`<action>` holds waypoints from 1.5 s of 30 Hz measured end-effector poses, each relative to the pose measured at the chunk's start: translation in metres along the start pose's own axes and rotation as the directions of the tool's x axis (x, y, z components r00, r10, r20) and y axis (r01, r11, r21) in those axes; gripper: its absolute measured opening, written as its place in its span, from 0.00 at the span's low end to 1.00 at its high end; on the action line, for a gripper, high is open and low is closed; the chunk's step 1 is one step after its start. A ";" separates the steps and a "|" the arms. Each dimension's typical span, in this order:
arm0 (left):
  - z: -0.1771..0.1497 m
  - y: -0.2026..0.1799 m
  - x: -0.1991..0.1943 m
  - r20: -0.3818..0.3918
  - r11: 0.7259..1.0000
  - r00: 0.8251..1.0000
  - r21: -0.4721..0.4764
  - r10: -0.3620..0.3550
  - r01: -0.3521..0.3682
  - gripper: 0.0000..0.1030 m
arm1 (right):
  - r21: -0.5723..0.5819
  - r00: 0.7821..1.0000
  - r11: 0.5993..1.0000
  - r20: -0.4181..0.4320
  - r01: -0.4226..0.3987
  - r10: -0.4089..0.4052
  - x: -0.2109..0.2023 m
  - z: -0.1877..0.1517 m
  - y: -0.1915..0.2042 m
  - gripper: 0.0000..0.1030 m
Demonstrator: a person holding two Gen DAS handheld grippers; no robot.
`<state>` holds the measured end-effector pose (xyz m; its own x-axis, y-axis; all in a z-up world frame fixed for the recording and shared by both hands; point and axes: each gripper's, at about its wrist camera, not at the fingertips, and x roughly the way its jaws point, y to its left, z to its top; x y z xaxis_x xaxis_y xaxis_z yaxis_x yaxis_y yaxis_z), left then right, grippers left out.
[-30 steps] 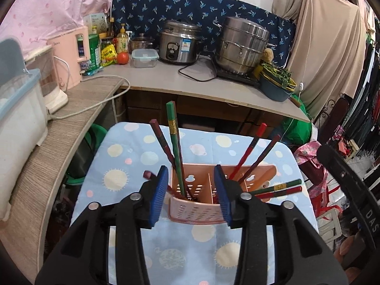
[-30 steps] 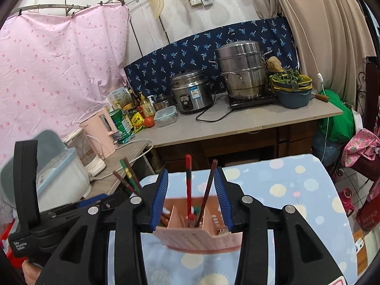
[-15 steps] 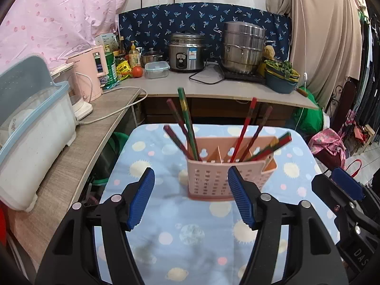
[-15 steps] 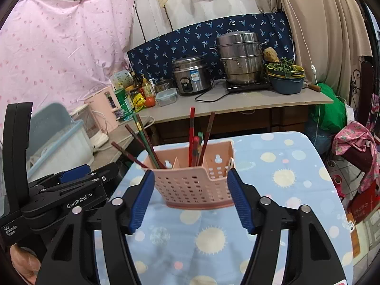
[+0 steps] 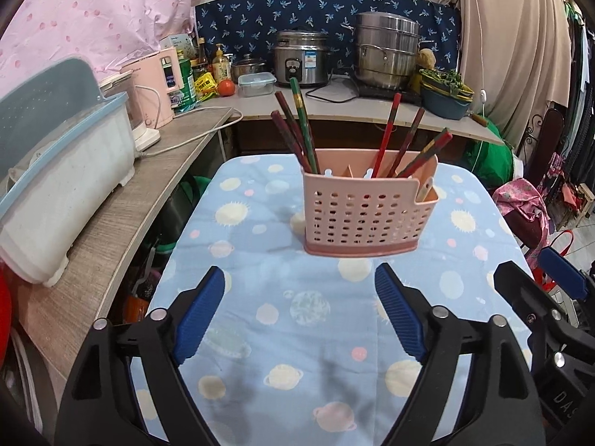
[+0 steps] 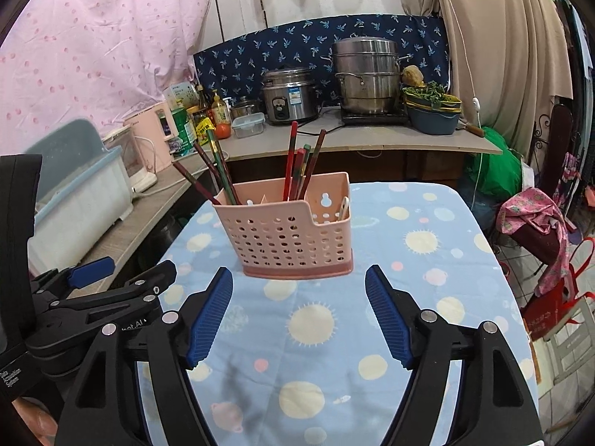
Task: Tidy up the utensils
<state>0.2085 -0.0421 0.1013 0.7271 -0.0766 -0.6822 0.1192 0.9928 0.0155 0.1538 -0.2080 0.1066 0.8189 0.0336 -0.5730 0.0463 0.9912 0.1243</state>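
Chopsticks (image 5: 297, 126) stand in a pink perforated utensil caddy (image 5: 366, 210) on the cloth-covered bench (image 5: 260, 334), sun-and-planet print. Left compartment: dark red pair plus a green one, leaning left. Middle and right: red and brown sticks (image 5: 386, 135) leaning right, one green-and-red pair tipped low over the right rim. Lower ends of all sticks hidden behind the caddy wall. A pale handle (image 5: 425, 188) pokes out of the small side pocket on the right; cannot tell what utensil it is.

Left to right in the left wrist view: white bin with blue lid (image 5: 55, 171) cut off by the frame edge, pink kettle (image 5: 156, 85), bottles and packets too small to read, rice cooker (image 5: 299, 63), steel steamer pot (image 5: 386, 52), blue basin with greens (image 5: 444, 100).

Left claw (image 5: 299, 316): jaws wide apart, nothing between them. Caddy sits ahead of it, well clear of both blue pads (image 5: 199, 316), slightly right of the centre line.

Right claw (image 6: 297, 317): jaws also wide, holding nothing. Caddy (image 6: 286, 236) stands just beyond its tips, a little left of centre, not touching. Left claw's body (image 6: 93, 297) shows at the lower left of this view, partly cut off; right claw's edge (image 5: 557, 297) shows at far right of the other.
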 end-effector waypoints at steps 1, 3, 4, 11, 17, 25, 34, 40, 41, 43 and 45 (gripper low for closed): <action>-0.003 0.000 -0.001 -0.002 1.000 1.000 0.002 0.003 -0.003 0.81 | -0.003 1.000 1.000 -0.003 0.003 -0.003 -0.001 -0.002 0.001 0.70; -0.009 0.000 -0.001 -0.007 1.000 1.000 0.007 0.011 -0.011 0.82 | -0.005 1.000 1.000 -0.010 0.010 -0.010 -0.002 -0.007 0.002 0.72; -0.010 0.000 -0.002 -0.009 1.000 1.000 0.008 0.014 -0.014 0.83 | -0.004 1.000 1.000 -0.013 0.013 -0.013 -0.003 -0.009 0.002 0.72; -0.020 0.001 -0.003 -0.020 0.999 0.999 0.010 0.033 -0.033 0.88 | 0.008 0.999 1.000 -0.032 0.017 -0.017 -0.003 -0.020 0.002 0.80; -0.027 0.001 -0.002 -0.028 0.999 0.998 0.020 0.051 -0.051 0.91 | 0.005 0.998 0.999 -0.047 0.035 -0.035 -0.001 -0.025 0.003 0.82; -0.033 0.002 0.002 -0.045 0.997 0.996 0.029 0.076 -0.075 0.92 | 0.024 0.996 0.999 -0.073 0.046 -0.045 0.004 -0.032 0.001 0.84; -0.034 0.003 0.005 -0.051 0.996 0.995 0.031 0.086 -0.084 0.92 | 0.030 0.995 0.998 -0.080 0.061 -0.059 0.006 -0.037 0.000 0.84; -0.034 0.003 0.006 -0.051 0.996 0.995 0.034 0.085 -0.084 0.92 | 0.029 0.994 0.998 -0.087 0.062 -0.059 0.009 -0.038 0.002 0.84; -0.034 0.003 0.006 -0.051 0.996 0.995 0.035 0.089 -0.087 0.92 | 0.030 0.994 0.998 -0.088 0.061 -0.058 0.010 -0.038 0.002 0.84; -0.034 0.003 0.007 -0.053 0.996 0.995 0.034 0.088 -0.087 0.92 | 0.030 0.994 0.998 -0.090 0.060 -0.058 0.011 -0.038 0.003 0.84; -0.034 0.004 0.008 -0.054 0.996 0.994 0.035 0.090 -0.088 0.92 | 0.028 0.994 0.998 -0.089 0.062 -0.059 0.011 -0.038 0.003 0.84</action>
<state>0.1918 -0.0358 0.0715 0.6973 0.0180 -0.7165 0.0781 0.9918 0.1009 0.1411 -0.2002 0.0694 0.7603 -0.0136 -0.6494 0.1127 0.9874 0.1113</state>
